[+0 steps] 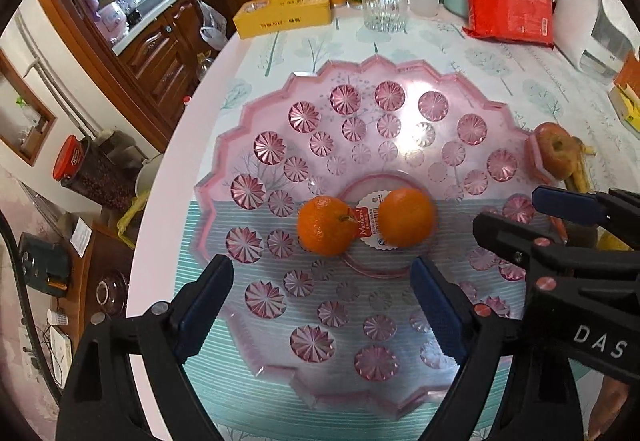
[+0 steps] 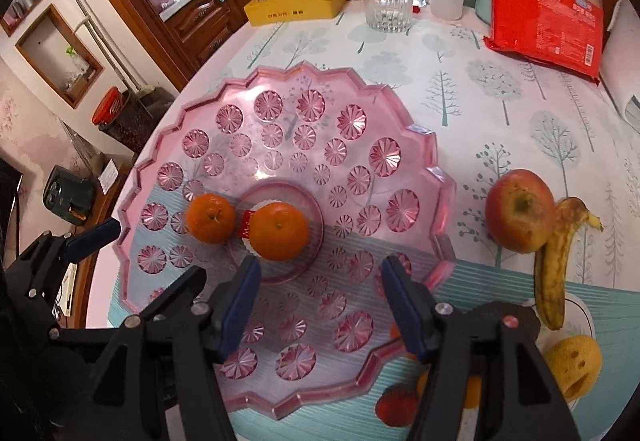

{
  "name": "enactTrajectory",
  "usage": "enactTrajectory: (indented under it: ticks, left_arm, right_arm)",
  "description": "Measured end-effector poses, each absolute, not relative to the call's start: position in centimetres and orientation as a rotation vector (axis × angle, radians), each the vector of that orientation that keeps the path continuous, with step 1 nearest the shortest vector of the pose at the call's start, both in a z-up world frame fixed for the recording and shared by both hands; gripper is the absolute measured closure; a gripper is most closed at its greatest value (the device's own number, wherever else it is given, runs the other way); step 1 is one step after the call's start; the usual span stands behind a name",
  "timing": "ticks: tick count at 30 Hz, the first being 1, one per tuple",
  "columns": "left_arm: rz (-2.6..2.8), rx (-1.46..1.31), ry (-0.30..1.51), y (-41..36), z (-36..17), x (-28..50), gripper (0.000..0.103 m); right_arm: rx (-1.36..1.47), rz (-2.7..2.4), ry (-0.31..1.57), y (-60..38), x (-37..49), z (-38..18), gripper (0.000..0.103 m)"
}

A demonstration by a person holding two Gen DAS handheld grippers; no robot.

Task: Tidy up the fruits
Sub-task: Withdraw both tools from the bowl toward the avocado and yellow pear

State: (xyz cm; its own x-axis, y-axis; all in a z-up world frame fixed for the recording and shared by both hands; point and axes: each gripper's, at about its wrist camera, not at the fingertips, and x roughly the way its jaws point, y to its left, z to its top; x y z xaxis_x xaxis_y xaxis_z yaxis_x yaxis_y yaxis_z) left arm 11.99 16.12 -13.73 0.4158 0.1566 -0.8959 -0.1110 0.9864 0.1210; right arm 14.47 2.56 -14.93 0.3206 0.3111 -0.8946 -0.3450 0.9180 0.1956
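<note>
In the left wrist view, the left gripper (image 1: pixel 320 305) is spread wide and empty; two oranges (image 1: pixel 326 225) lie just beyond its fingertips on the pink plate (image 1: pixel 256 113). In the right wrist view, the right gripper (image 2: pixel 320 301) is half open, holding nothing; the apple (image 2: pixel 520 215) and banana (image 2: pixel 554 261) lie off to its right, apart from the plate. The apple is judged firm and smooth, best gripped across its middle; the soft banana at mid-length.

Fruit plate (image 2: pixel 416 161) on the tabletop (image 2: pixel 480 113). Two oranges sit side by side at the plate's centre: left orange (image 2: pixel 210 217), right orange (image 2: pixel 280 231). Right of the plate, apple (image 2: pixel 520 215) touches banana (image 2: pixel 554 269). Behind the plate stands a glass (image 2: pixel 387 3).
</note>
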Motion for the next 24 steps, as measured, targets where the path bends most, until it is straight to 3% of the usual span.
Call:
enactTrajectory:
  ticks: [24]
  left_arm:
    - [0.058, 0.086, 1.055, 11.3, -9.7, 6.1, 0.014]
  right_arm:
    - [-0.11, 0.377, 1.059, -0.4, 7.0, -10.2, 0.04]
